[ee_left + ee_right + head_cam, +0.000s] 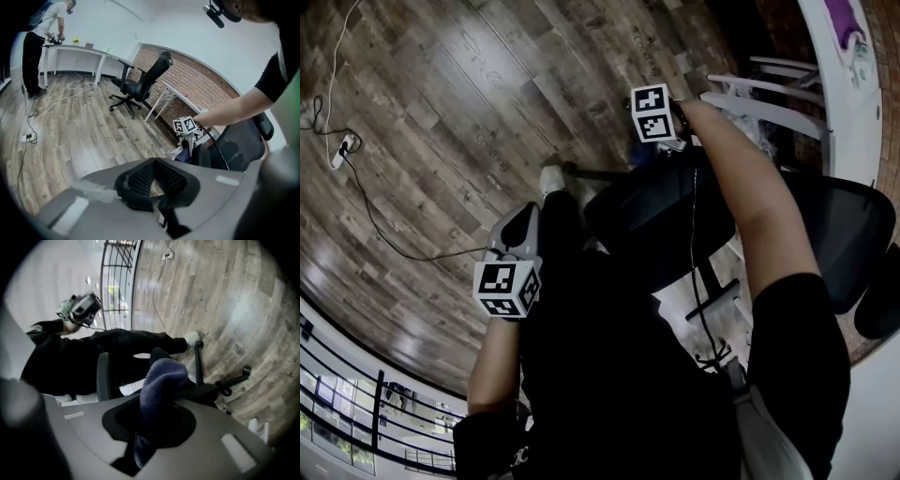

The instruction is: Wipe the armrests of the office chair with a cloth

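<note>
The black office chair point(652, 220) stands below me, its mesh back point(853, 234) to the right. My right gripper point(675, 145) reaches down at the chair's far side, shut on a dark blue cloth point(161, 380) that bunches up out of its jaws. From the left gripper view the cloth point(187, 152) hangs under the marker cube against a black part of the chair point(215, 150). One upright armrest pad point(104, 376) shows to the left of the cloth. My left gripper point(528, 214) hangs beside my leg away from the chair, shut with nothing in it.
A power strip and cable point(339, 150) lie on the wooden floor at left. White frame legs point(769, 94) stand just beyond the chair. Far off are a second office chair point(140, 84), a white desk point(84, 51) and a person point(37, 47). The chair's wheeled base point(225, 385) spreads over the floor.
</note>
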The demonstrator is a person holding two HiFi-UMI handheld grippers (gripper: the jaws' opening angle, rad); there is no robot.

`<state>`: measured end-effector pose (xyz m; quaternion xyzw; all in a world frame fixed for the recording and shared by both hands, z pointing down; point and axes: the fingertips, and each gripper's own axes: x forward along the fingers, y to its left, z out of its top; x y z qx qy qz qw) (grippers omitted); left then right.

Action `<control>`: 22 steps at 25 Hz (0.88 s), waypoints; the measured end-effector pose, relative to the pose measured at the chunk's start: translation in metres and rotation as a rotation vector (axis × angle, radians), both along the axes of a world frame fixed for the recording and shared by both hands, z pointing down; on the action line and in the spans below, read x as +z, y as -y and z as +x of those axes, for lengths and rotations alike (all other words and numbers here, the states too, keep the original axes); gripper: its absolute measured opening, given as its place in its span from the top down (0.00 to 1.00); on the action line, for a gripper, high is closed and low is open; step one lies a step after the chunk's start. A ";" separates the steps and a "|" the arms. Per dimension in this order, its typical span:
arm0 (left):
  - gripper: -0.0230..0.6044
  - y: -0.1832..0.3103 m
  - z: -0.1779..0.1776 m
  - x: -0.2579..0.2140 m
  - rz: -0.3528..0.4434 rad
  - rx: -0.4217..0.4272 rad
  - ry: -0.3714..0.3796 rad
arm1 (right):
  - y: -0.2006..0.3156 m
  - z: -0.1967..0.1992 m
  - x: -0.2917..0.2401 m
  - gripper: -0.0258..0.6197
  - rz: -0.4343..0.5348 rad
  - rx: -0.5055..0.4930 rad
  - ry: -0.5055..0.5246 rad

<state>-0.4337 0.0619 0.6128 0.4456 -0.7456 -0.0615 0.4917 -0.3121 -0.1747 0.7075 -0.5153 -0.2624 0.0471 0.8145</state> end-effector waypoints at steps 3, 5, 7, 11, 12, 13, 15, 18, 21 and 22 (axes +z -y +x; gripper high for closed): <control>0.95 -0.006 0.003 -0.001 -0.010 -0.001 -0.004 | -0.026 0.007 0.000 0.86 -0.031 0.055 -0.031; 0.95 -0.006 0.006 -0.002 -0.014 0.011 -0.002 | -0.027 0.015 0.008 0.86 -0.005 0.019 -0.038; 0.95 -0.007 0.007 -0.003 -0.017 0.016 0.003 | -0.023 0.014 0.019 0.86 0.040 -0.041 -0.009; 0.95 -0.011 0.011 -0.008 -0.016 0.019 0.015 | -0.012 0.000 0.048 0.86 0.135 -0.147 0.226; 0.95 -0.010 0.014 -0.011 -0.013 0.025 0.021 | -0.012 -0.008 0.049 0.86 0.140 -0.145 0.302; 0.95 -0.010 0.017 -0.013 -0.011 0.034 0.027 | -0.014 -0.019 0.046 0.86 0.143 -0.131 0.386; 0.95 -0.007 0.022 -0.017 -0.009 0.053 0.038 | -0.020 -0.044 0.034 0.86 0.143 -0.069 0.559; 0.95 0.002 0.026 -0.023 0.001 0.086 0.068 | -0.021 -0.074 0.010 0.86 0.160 0.043 0.804; 0.95 0.015 0.035 -0.034 0.024 0.114 0.109 | -0.017 -0.085 -0.027 0.86 0.176 0.172 1.041; 0.95 0.019 0.039 -0.037 0.028 0.127 0.123 | -0.011 -0.084 -0.042 0.86 0.199 0.203 1.118</control>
